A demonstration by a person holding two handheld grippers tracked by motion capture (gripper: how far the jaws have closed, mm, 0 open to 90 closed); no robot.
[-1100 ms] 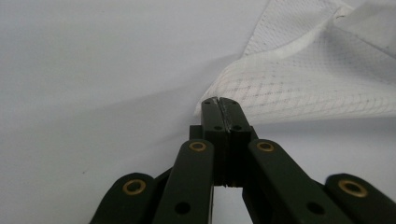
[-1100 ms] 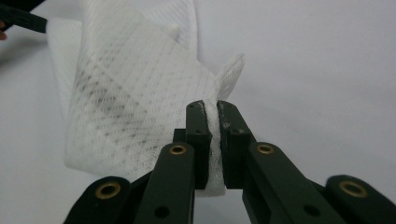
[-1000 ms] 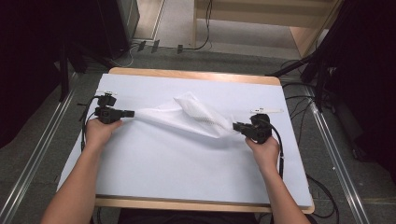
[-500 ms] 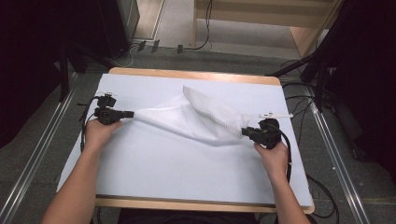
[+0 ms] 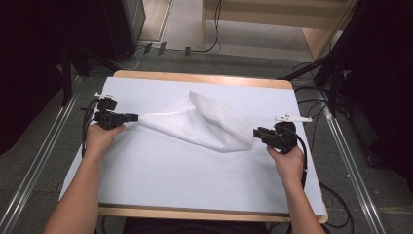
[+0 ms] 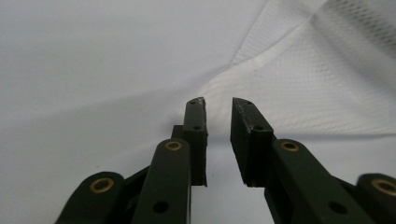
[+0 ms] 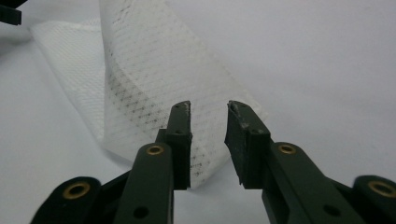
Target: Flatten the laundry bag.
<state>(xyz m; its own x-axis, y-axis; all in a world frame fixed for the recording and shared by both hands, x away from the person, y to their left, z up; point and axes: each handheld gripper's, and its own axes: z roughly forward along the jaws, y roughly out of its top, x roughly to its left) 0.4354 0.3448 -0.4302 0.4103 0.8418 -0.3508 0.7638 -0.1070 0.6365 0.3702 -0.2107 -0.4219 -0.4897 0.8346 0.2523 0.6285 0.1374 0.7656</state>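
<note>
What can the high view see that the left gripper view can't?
The high view takes in the person's two hands, the right tool a little apart from the white mesh cloth, the table's wooden rim and the floor around it. The left gripper view gives a close look between the left tool's black jaws: they stand apart, nothing pinched, just short of the cloth's corner. Both views share the cloth, the white table cover and the left tool.

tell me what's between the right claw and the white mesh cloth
Nothing: in the high view a bare strip of white table cover separates the right claw from the mesh cloth.
</note>
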